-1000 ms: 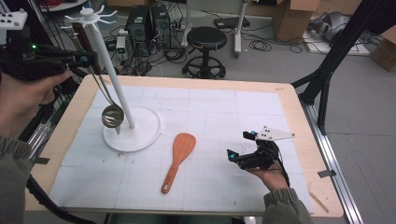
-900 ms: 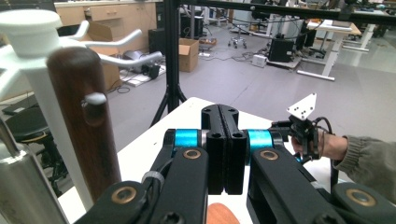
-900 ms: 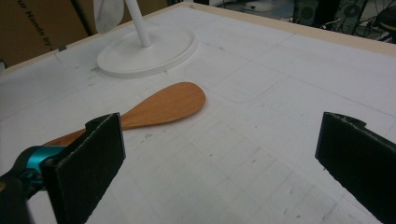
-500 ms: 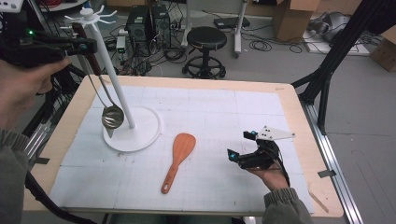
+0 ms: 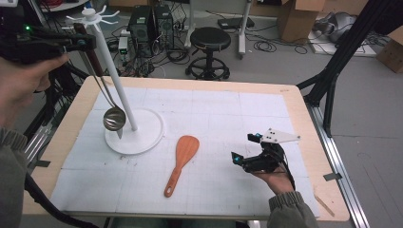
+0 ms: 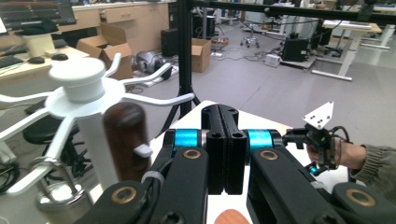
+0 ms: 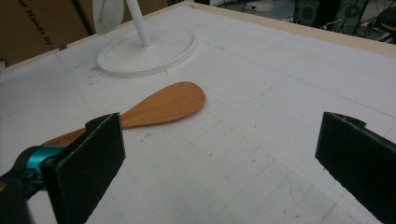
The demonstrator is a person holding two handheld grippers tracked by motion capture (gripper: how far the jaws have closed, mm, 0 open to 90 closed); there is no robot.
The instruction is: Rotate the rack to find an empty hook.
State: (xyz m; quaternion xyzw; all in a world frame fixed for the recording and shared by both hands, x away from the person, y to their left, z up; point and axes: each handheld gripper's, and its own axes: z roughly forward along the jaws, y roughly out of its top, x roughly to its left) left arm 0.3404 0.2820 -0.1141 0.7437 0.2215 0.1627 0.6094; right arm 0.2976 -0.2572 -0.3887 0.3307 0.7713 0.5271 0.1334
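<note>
While the left tongs (image 6: 223, 140) stay pressed together, the ladle (image 5: 114, 118) hangs just beside them — right tongs (image 7: 219, 163) spread.

orange spatula (image 5: 178, 162) (white stand (image 5: 134, 137))

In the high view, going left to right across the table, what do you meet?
Left gripper raised at the rack's top → metal ladle hanging beside the pole → white rack → wooden spatula flat on the mat → right gripper, jaws open, resting near the table's right side.
</note>
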